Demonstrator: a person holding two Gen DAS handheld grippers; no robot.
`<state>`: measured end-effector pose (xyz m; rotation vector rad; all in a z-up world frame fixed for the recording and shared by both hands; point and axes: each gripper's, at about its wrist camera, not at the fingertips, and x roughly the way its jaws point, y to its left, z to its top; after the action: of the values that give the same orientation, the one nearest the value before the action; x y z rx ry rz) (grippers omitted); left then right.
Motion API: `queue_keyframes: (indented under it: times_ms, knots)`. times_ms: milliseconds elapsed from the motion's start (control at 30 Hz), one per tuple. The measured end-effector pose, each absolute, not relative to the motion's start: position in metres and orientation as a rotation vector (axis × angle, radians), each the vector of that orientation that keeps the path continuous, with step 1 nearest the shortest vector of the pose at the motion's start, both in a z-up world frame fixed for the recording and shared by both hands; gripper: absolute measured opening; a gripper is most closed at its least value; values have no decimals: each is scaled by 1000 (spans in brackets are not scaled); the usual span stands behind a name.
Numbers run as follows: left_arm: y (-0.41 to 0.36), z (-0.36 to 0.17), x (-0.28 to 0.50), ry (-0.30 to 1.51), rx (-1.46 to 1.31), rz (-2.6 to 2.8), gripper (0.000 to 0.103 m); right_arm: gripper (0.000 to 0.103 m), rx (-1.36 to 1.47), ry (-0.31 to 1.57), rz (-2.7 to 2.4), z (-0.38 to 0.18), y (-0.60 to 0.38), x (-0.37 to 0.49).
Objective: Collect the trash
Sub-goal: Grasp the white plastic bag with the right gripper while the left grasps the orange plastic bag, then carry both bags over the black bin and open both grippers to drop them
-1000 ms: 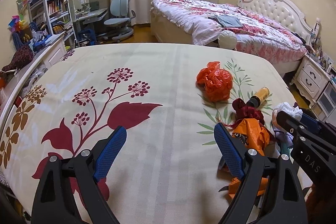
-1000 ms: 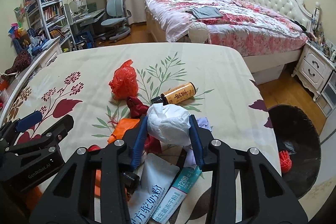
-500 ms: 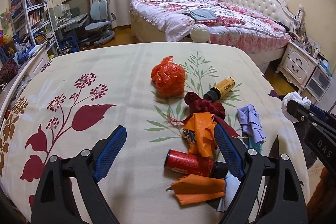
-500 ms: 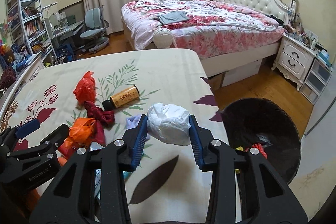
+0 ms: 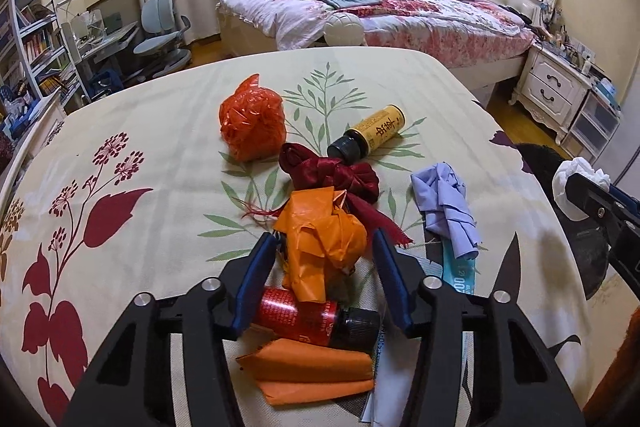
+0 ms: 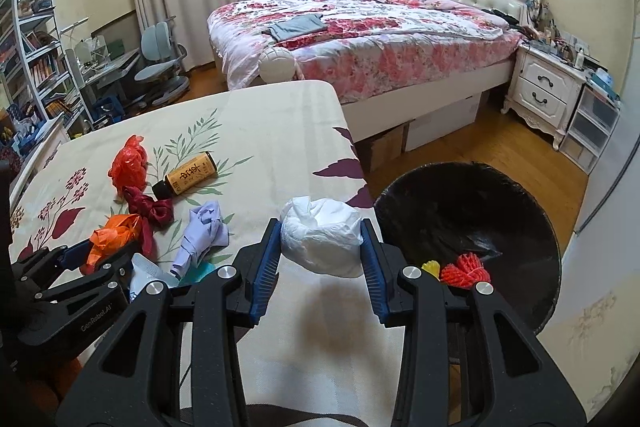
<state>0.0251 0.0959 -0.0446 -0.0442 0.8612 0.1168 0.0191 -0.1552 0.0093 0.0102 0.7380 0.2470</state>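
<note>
Right gripper (image 6: 320,247) clamping white wad (image 6: 320,241) over table edge, beside bin (image 6: 472,211); carry fully above bin before releasing. Left gripper (image 5: 324,267) spread apart, straddling orange wrapper (image 5: 320,239)

Table (image 5: 160,131): holds a cluster of litter toward its right half.
Plastic bag (image 5: 252,123): farthest back in the cluster.
Bottle (image 5: 368,137): on its side, right of the bag.
Ribbon (image 5: 332,175): in front of both.
Crumpled wrapper (image 5: 320,243): in front of the ribbon, between the left gripper (image 5: 325,259) fingers.
Can (image 5: 304,315): on its side, nearer than the wrapper.
Cloth (image 5: 448,207): right of the ribbon.
Tissue wad (image 6: 320,239): between the right gripper (image 6: 320,251) fingers, over the table's right edge.
Bin (image 6: 480,203): on the floor, right of the table.
Bed (image 6: 360,35): behind the table.
</note>
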Motion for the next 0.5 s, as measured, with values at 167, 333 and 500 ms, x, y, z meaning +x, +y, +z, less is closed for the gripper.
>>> queue_keyframes:
  times_ms: [167,333,500]
  knots:
    - [92,-44,23,855,-32,102,41,38,17,739,245,8,-158,18]
    - [93,-37,19,827,-34,99,40,38,16,738,245,8,-158,18]
    - [98,-27,13,805,-56,90,40,38,18,734,247,10,-160,16]
